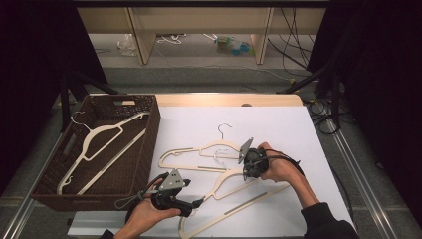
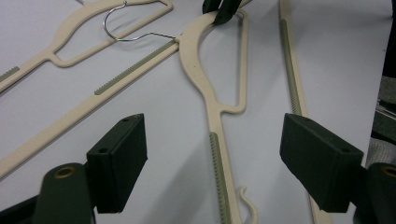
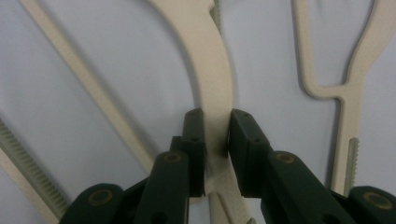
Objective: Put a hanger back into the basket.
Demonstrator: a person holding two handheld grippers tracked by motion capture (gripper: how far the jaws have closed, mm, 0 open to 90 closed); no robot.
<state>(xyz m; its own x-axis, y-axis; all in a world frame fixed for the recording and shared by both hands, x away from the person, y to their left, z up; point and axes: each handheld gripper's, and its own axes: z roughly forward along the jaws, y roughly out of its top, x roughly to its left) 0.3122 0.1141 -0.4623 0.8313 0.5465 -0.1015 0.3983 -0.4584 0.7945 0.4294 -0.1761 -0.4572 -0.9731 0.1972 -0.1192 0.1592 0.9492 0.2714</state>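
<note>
Two cream plastic hangers lie on the white table top [image 1: 278, 124]. The nearer hanger [image 1: 234, 199] has my right gripper [image 1: 245, 172] shut on its curved shoulder close to the neck; in the right gripper view both pads [image 3: 240, 135] press the cream strip [image 3: 212, 60] on either side of my right gripper [image 3: 216, 126]. My left gripper [image 1: 196, 205] is low at the front and open. Its wide jaws straddle that same hanger's arm [image 2: 205, 88] around my left gripper [image 2: 212, 140] without touching it. The farther hanger [image 1: 199, 152] lies flat just beyond.
A dark brown woven basket [image 1: 149, 144] stands at the table's left and holds a third cream hanger [image 1: 99, 142]. The nearer hanger's wire hook [image 2: 121, 32] rests on the farther hanger. Cables run over the floor past the right edge [image 1: 323, 119].
</note>
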